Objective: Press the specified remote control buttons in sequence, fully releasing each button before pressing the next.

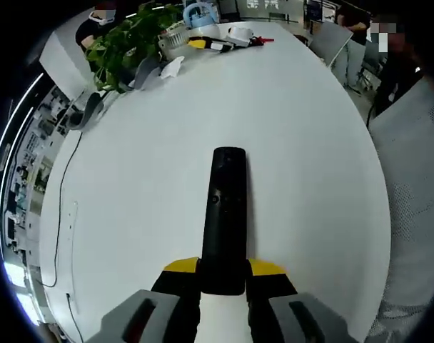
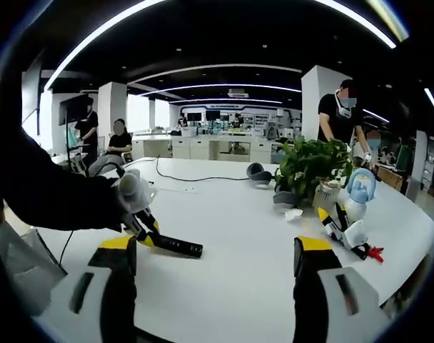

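Observation:
A long black remote control (image 1: 225, 214) lies lengthwise between the yellow-tipped fingers of my left gripper (image 1: 224, 270), which is shut on its near end; it reaches out over the white table (image 1: 310, 143). From the right gripper view the same remote (image 2: 175, 246) is seen held by the left gripper (image 2: 140, 227) at the left, a dark sleeve behind it. My right gripper (image 2: 215, 261) stands open above the table with nothing between its fingers, well to the right of the remote.
A potted green plant (image 1: 128, 39) (image 2: 310, 166) stands at the table's far end, with a small blue-and-white figure (image 2: 360, 187), yellow and red tools (image 2: 345, 232) and a cable (image 1: 60, 214) near it. Several people stand or sit in the office behind.

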`<state>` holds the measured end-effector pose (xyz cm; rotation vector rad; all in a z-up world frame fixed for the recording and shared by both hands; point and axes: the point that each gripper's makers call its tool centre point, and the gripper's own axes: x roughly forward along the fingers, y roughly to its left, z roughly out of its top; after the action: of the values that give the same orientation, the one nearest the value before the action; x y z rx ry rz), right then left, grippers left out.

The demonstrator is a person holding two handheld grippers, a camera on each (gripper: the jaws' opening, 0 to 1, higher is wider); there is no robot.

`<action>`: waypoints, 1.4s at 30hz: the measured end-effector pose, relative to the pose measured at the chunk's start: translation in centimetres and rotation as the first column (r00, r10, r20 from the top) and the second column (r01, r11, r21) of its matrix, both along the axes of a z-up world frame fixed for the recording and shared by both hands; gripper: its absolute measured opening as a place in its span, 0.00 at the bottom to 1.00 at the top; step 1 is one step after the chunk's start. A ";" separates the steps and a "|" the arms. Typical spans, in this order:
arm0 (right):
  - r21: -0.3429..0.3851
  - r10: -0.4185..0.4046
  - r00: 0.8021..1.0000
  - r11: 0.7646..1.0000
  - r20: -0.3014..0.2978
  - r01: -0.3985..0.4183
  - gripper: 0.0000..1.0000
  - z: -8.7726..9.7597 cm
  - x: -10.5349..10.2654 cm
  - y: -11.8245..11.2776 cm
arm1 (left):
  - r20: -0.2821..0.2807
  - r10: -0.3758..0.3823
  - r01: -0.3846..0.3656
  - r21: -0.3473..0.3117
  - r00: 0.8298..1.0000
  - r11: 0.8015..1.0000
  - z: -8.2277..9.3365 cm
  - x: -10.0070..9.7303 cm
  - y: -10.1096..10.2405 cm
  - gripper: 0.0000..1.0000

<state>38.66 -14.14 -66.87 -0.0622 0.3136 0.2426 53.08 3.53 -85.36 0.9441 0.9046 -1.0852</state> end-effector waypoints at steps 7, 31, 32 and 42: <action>-0.010 0.005 1.000 1.000 -0.021 -0.005 0.93 -0.4 0.0 0.1 | 0.022 0.016 -0.016 0.031 1.000 0.999 0.3 3.6 0.9 0.23; -0.035 -0.009 0.998 0.999 -0.068 0.007 0.91 -1.4 -0.3 -0.4 | 0.059 -0.066 0.057 0.147 0.996 0.988 -0.8 10.8 0.5 0.24; -0.037 -0.011 0.997 0.999 -0.071 0.008 0.91 -1.4 -0.3 -0.5 | 0.051 -0.071 0.063 0.146 0.996 0.987 -0.9 10.6 0.5 0.24; -0.035 -0.005 0.997 0.999 -0.072 0.003 0.91 -1.4 -0.4 -0.3 | 0.024 -0.062 0.058 0.145 0.998 0.988 -1.6 10.5 0.7 0.24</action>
<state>38.25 -14.47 -68.28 -0.0870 0.3894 0.2356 63.60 4.22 -86.98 1.1098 0.9465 -1.0652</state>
